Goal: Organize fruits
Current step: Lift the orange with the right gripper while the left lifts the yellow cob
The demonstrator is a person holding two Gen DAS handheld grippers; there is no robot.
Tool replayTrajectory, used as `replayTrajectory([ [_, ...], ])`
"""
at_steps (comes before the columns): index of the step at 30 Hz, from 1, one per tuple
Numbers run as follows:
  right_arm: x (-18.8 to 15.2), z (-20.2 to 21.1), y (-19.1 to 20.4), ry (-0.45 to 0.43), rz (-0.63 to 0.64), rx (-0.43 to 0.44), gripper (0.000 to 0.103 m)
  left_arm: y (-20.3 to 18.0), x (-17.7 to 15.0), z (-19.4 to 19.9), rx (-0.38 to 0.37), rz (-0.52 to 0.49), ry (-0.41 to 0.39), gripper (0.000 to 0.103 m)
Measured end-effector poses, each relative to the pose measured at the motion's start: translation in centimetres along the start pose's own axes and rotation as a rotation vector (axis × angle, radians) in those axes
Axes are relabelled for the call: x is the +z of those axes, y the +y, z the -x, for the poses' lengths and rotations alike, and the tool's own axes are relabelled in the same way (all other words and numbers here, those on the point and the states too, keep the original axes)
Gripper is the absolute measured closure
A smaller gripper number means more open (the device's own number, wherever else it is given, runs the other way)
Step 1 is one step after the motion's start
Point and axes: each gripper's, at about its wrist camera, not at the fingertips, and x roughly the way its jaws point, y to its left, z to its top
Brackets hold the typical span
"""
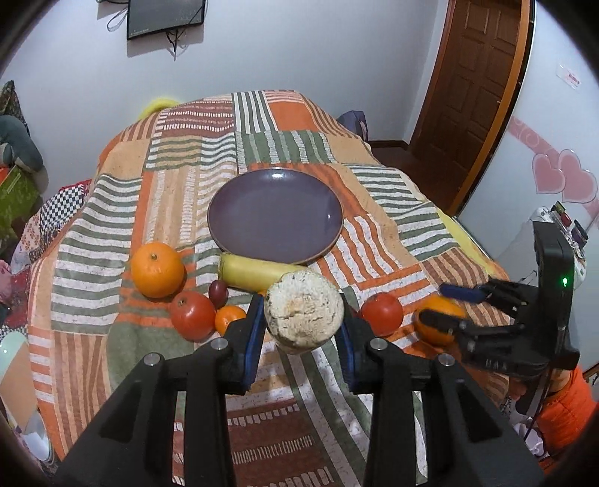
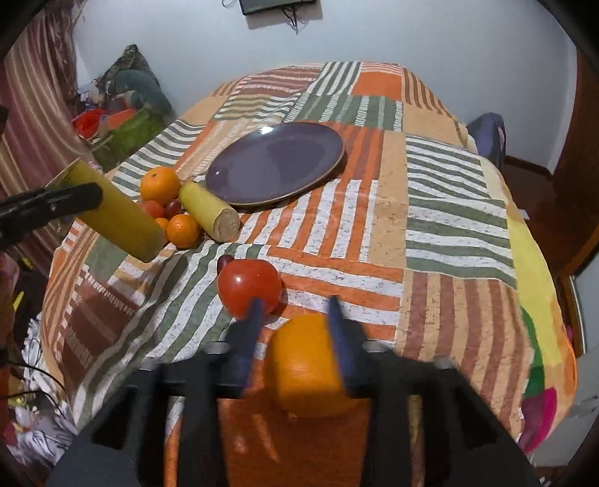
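Note:
My left gripper (image 1: pixel 303 318) is shut on a yellow banana half (image 1: pixel 304 312), cut end toward the camera, held above the cloth; it also shows in the right wrist view (image 2: pixel 116 213). My right gripper (image 2: pixel 294 318) is open around a large orange (image 2: pixel 305 359), one finger touching its right side, with a gap on the left. The purple plate (image 1: pixel 275 215) lies empty in the middle of the table. A second banana half (image 1: pixel 258 275), an orange (image 1: pixel 157 269), two tomatoes (image 1: pixel 192 315) (image 1: pixel 382 314), a small tangerine (image 1: pixel 229 318) and a dark grape (image 1: pixel 218 291) lie before the plate.
A striped patchwork cloth (image 1: pixel 179 209) covers the round table. A wooden door (image 1: pixel 475 75) stands at the right, a monitor (image 1: pixel 164 17) hangs on the back wall, and clutter (image 2: pixel 123 112) lies on the floor at the left.

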Motion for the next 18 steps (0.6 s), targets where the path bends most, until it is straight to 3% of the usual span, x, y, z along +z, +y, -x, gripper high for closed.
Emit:
replayTrajectory([
  [1, -0.3, 0.0, 0.3, -0.003, 0.022, -0.022, 0.024, 0.0, -0.1, -0.1, -0.002, 0.003, 0.004, 0.068],
  [6, -1.5, -0.5, -0.2, 0.023, 0.042, -0.082, 0.023, 0.1, -0.3, -0.1, -0.002, 0.009, 0.005, 0.068],
  [9, -2.1, -0.7, -1.6, 0.034, -0.005, -0.111, 0.033, 0.2, -0.3, -0.1, -0.002, 0.016, 0.002, 0.068],
  [11, -2.3, -0.8, -2.4, 0.044, -0.02, -0.142, 0.052, 0.2, -0.2, -0.1, -0.002, 0.02, 0.0, 0.068],
  [18, -1.7, -0.3, -3.9, 0.038, -0.081, -0.088, 0.055, 0.3, 0.7, 0.4, 0.0, 0.029, -0.023, 0.068],
])
